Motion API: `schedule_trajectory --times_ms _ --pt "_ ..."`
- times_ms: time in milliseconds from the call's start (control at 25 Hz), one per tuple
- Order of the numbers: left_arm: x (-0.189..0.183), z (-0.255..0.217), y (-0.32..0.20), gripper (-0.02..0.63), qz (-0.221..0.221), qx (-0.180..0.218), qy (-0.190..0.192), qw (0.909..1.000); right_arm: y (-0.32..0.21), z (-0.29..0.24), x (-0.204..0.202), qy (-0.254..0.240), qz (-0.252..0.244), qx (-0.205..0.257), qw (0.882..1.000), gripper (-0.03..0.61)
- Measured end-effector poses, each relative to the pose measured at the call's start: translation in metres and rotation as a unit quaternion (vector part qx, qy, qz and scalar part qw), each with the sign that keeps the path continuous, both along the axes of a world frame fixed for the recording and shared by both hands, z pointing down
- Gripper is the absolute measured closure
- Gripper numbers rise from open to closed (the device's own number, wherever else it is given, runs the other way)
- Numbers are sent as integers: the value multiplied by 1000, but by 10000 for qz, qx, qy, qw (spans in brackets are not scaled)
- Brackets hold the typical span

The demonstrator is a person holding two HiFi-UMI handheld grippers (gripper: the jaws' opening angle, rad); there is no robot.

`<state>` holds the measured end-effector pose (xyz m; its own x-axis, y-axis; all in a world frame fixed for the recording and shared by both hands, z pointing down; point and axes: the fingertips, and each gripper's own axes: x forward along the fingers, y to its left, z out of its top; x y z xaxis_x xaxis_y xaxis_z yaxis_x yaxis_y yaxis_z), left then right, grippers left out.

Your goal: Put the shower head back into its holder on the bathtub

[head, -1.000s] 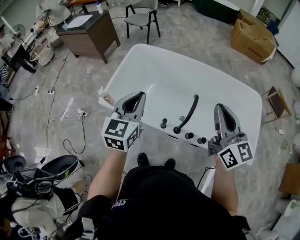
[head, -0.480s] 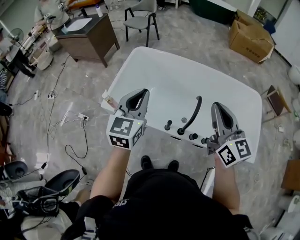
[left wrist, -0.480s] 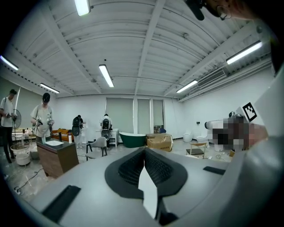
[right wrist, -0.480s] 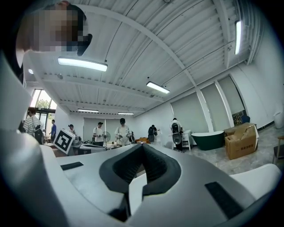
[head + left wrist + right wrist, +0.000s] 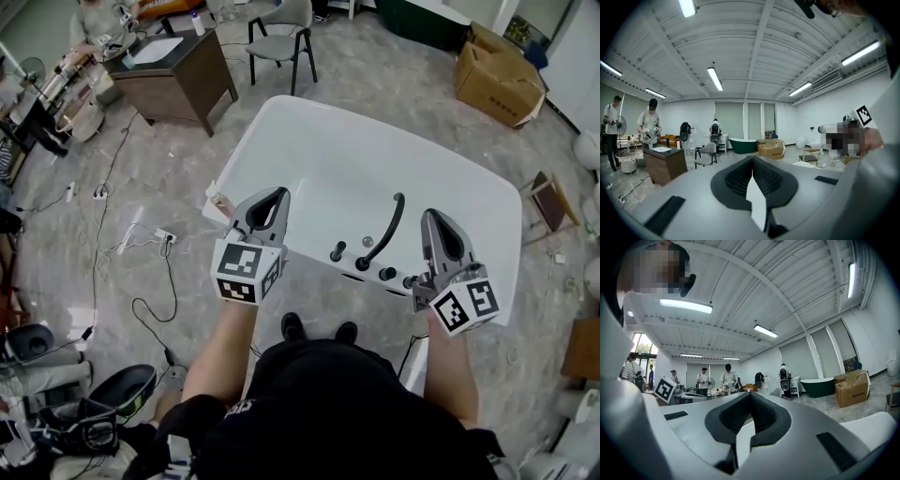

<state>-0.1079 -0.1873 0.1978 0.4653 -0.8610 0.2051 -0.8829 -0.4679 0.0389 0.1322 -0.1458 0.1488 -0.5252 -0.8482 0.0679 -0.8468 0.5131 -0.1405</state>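
i am holding my left gripper (image 5: 277, 195) and right gripper (image 5: 434, 217) closed on nothing, with the shower head (image 5: 387, 230) sitting between them at the tub (image 5: 309, 141) rim, its length pointing away from me, nearer the right jaws.

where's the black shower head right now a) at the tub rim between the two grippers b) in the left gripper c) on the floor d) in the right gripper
a: the head view shows the shower head at the bathtub rim by the knobs, between the left gripper and right gripper, both shut and empty.
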Motion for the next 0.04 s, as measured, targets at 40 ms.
schedule_trajectory --times_ms 40 --pt "-1 1 1 595 1 -16 14 10000 1 0 0 -4 10 -8 10000 568"
